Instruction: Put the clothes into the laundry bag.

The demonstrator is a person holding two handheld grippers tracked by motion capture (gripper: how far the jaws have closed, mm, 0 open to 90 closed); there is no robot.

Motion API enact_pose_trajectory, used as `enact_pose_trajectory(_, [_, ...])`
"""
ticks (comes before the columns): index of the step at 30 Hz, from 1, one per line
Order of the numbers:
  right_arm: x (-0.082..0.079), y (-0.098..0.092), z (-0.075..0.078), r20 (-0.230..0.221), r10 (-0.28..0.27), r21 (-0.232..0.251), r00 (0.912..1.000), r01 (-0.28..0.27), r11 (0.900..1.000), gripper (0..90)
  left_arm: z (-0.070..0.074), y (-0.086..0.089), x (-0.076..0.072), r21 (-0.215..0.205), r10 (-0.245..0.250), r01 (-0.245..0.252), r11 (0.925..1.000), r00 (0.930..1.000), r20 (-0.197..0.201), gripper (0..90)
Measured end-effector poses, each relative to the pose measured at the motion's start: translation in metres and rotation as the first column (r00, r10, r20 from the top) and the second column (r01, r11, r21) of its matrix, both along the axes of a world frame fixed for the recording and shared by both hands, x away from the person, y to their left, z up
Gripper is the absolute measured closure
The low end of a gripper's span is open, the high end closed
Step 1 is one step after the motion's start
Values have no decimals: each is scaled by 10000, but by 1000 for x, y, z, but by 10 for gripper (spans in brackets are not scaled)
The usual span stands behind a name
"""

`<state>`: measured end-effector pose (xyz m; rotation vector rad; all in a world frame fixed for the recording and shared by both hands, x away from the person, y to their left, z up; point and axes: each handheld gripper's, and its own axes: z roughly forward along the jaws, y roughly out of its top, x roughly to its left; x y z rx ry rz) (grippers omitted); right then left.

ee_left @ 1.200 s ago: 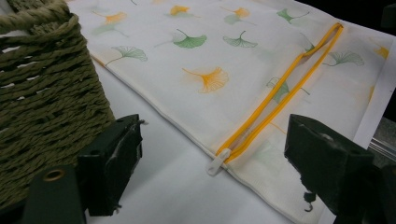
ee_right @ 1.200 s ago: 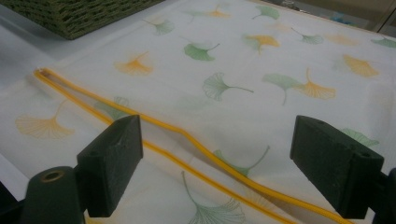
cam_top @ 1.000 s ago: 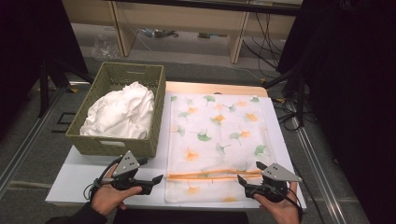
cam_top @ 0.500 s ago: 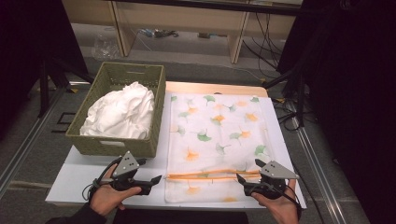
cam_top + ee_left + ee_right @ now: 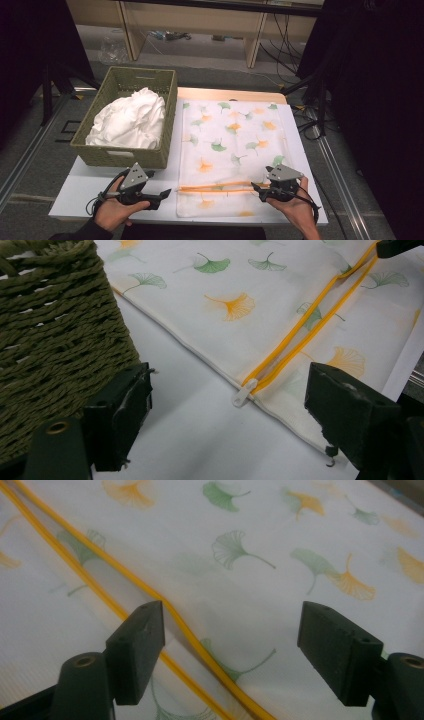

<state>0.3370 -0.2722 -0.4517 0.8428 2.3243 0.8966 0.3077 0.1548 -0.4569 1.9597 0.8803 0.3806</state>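
A white pillowcase [image 5: 232,145] printed with green and orange leaves lies flat on the table. Its orange zipper [image 5: 220,188] runs across the near end and stands parted. My left gripper [image 5: 165,194] rests open on the table at the zipper's left end, the white zipper pull [image 5: 243,392] lying just ahead between its jaws [image 5: 225,425]. My right gripper [image 5: 256,187] hovers open at the zipper's right end. Its jaws have just been closing a little; the orange zipper edge [image 5: 100,556] and the cloth lie under the gap [image 5: 232,650], and the pads do not press on them.
A green woven basket [image 5: 125,157] holding a bundled white cloth [image 5: 130,120] stands left of the pillowcase, close beside my left gripper [image 5: 55,330]. The white table [image 5: 80,195] ends just behind both hands. Shelving and cables sit beyond the far edge.
My right gripper has slid left and slightly forward over the pillowcase to the zipper's right end, and its jaws have narrowed a little. The left gripper has stayed put.
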Motion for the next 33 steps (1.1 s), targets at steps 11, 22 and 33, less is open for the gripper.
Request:
enact_pose_trajectory(11, [22,21,-15,-918,932,-1151,9914,-1036,9879,314,-1,1,-1,313,-25,28,9995,9999,-112,187])
enact_pose_trajectory(22, [44,38,-20,-1337,1438,-2110,9805,-1699,9626,643,-2,3,0,591,-119,131,9982,9997,-206,187])
enact_pose_trajectory(33, [61,40,-19,-1057,1665,-2323,9804,-1872,9545,859,-3,3,1,647,-139,152,9978,9997,-202,188])
